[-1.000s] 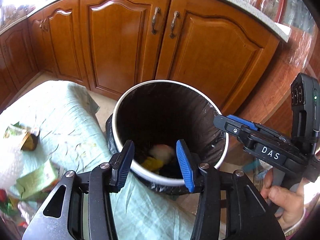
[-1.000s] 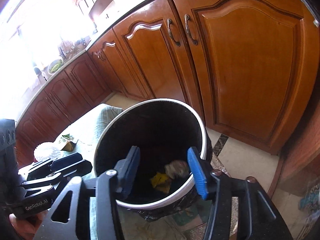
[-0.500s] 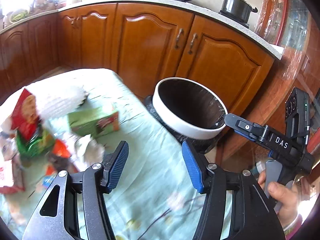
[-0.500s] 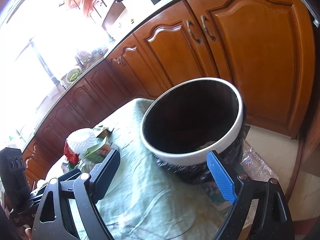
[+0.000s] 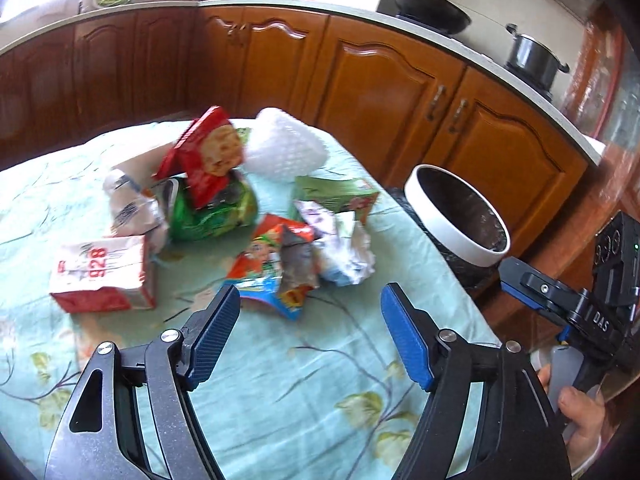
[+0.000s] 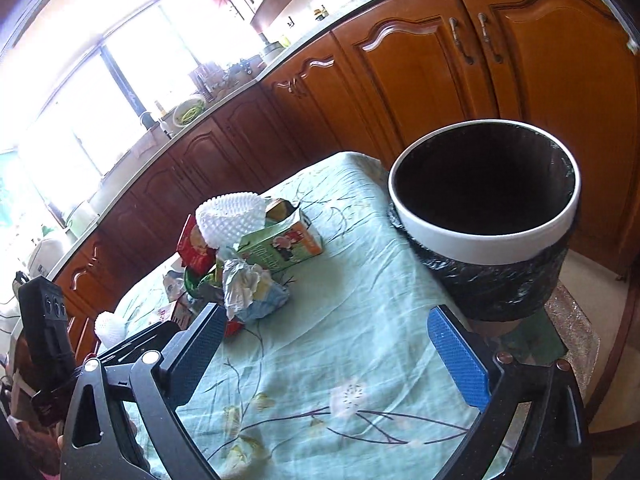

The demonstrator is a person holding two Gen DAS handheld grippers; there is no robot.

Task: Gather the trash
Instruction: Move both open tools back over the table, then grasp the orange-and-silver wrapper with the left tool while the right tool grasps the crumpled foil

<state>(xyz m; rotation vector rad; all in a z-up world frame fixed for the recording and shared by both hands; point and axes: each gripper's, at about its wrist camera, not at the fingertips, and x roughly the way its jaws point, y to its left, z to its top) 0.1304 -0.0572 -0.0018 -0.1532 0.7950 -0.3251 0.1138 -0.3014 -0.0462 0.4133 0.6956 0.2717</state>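
A pile of trash lies on the table's pale green cloth (image 5: 280,380): a colourful snack wrapper (image 5: 276,270), crumpled white paper (image 5: 348,252), a red and white carton (image 5: 102,276), a green bag (image 5: 212,212), a red box (image 5: 208,156), a green carton (image 5: 340,196) and white foam netting (image 5: 284,148). My left gripper (image 5: 310,336) is open and empty, just short of the wrapper. My right gripper (image 6: 328,354) is open and empty over the cloth, with the crumpled paper (image 6: 248,284) to its front left. The white-rimmed bin (image 6: 484,224) with a black liner stands off the table's right edge; it also shows in the left wrist view (image 5: 456,228).
Wooden kitchen cabinets (image 5: 400,92) run behind the table and bin. A wok (image 5: 428,8) and a pot (image 5: 532,56) sit on the counter. The right gripper's body (image 5: 580,308) shows at the right of the left wrist view, the left one (image 6: 48,340) at the left of the right wrist view.
Both grippers have pulled back from over the bin and swung left toward the table. The trash pile has come into view. Both stay open and empty, the jaws wider.
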